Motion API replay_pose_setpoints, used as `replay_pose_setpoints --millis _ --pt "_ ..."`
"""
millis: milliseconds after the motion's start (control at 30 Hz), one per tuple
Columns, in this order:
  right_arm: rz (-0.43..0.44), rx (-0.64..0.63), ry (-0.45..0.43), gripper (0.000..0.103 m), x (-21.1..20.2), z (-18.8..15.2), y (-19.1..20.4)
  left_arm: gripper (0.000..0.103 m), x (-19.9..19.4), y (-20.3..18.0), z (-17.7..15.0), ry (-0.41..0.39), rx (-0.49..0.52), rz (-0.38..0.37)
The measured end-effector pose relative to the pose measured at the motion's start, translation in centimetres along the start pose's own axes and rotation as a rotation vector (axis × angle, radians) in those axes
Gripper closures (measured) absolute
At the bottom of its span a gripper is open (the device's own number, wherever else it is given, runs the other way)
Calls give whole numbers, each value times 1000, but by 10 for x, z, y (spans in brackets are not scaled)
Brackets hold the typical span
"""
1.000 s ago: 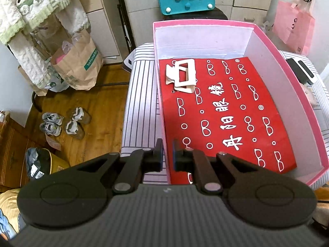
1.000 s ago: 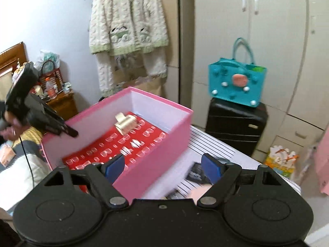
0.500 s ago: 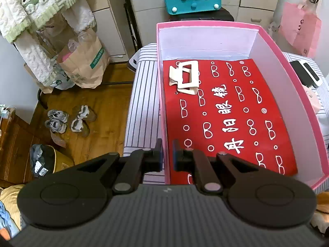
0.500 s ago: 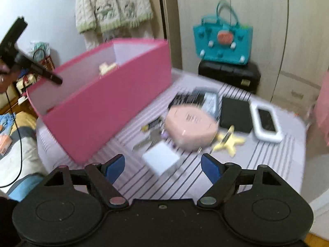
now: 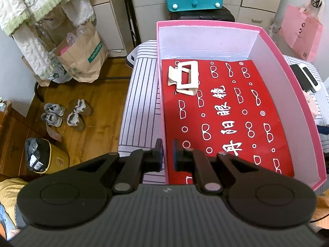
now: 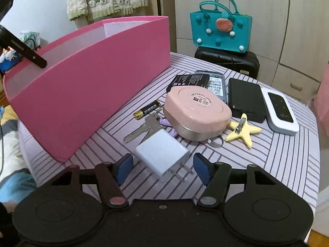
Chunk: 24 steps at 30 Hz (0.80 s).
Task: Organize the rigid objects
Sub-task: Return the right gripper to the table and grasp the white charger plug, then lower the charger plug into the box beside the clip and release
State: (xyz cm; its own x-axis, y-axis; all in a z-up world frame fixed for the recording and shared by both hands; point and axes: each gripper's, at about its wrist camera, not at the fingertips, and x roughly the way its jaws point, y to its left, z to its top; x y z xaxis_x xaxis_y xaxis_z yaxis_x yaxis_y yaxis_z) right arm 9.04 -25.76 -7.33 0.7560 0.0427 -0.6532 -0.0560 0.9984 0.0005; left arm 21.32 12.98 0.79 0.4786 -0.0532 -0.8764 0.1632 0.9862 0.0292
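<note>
Between the right gripper's (image 6: 162,169) wide-open jaws the white charger (image 6: 162,154) is lying, prongs toward them; the left gripper (image 5: 167,152) is clamping the pink box's (image 5: 207,24) wall.

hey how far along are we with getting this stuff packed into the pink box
Early. Done: only the cream hair clip lies inside the pink box. In hand: the left gripper is clamped on the box's wall; the right gripper is open around the white charger, not gripping yet. Left on the table: battery, keys, pink round case, star nail clipper, black power bank, white router.
</note>
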Motion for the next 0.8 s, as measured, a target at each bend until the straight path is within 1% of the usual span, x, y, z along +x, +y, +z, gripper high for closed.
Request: replay_pose_setpoints --millis 100,133,167,233,300,367,433,533,600,700,800 --pt "-28 -13 -26 33 3 -1 3 95 3 2 0 0 -3 -4" --pt "-31 -17 -25 39 3 0 4 95 4 3 0 -1 -4 -5" --pt "-21 -18 -21 40 2 1 4 95 4 4 0 -2 -6 -7" --pt "-24 -22 -6 40 -1 3 6 95 4 6 1 -9 -9 -13" --pt "-38 -29 -17 40 -5 4 6 98 2 7 0 -25 -4 -11" --pt "-36 -7 -32 40 -13 8 4 99 0 9 1 -44 0 -17" --pt "-18 14 -43 40 -21 14 2 99 -1 11 3 -50 -6 -29" --pt "8 22 -71 40 -37 28 3 100 -1 13 5 -71 -6 -14" --pt "37 17 -104 40 -48 42 6 100 1 15 6 -71 -9 -15" --pt "97 -9 -158 40 -63 69 15 100 2 15 8 -62 -15 -32" --pt "173 -58 -198 40 -67 104 29 100 3 14 8 -53 -5 -41"
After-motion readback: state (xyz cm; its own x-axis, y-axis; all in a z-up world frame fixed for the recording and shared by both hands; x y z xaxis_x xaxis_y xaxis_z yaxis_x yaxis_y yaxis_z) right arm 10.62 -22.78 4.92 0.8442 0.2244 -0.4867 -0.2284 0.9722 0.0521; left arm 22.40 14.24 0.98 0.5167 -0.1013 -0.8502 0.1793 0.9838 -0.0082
